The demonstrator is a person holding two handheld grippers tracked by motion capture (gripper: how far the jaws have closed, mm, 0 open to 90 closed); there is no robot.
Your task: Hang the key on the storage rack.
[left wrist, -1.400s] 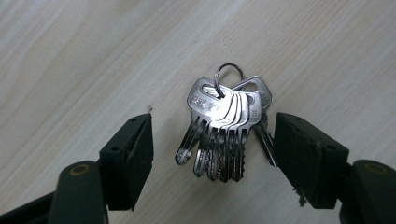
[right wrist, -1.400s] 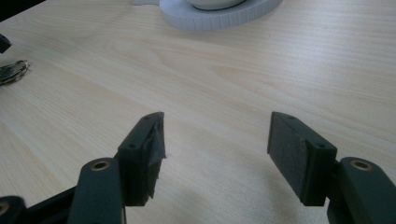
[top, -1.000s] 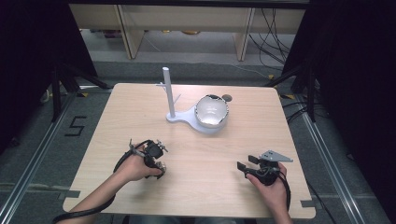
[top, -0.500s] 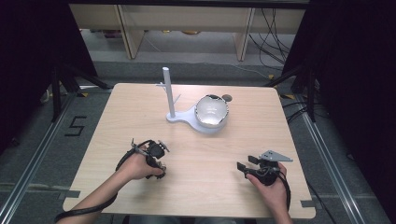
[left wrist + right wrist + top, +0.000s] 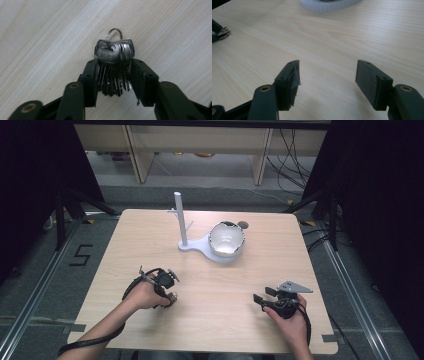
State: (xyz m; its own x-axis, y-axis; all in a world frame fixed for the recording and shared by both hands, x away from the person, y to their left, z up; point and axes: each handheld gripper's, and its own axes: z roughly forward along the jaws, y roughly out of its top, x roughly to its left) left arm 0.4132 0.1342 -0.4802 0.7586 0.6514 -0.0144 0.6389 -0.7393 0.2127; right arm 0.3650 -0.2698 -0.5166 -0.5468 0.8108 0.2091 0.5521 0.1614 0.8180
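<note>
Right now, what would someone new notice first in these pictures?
Probably the bunch of keys clamped between the left tongs, low over the wooden table. Next, the white stand with a shiny bowl at the far middle, and the right tongs wide open, holding nothing.

a wooden surface (image 5: pixel 215 270) has a white stand (image 5: pixel 186 227) with a tall post near the far side. a shiny bowl (image 5: pixel 226 239) sits on the stand's base. the left gripper (image 5: pixel 165 287) is in a hand at the near left. the right gripper (image 5: pixel 272 300) is in a hand at the near right, well apart from it.
</note>
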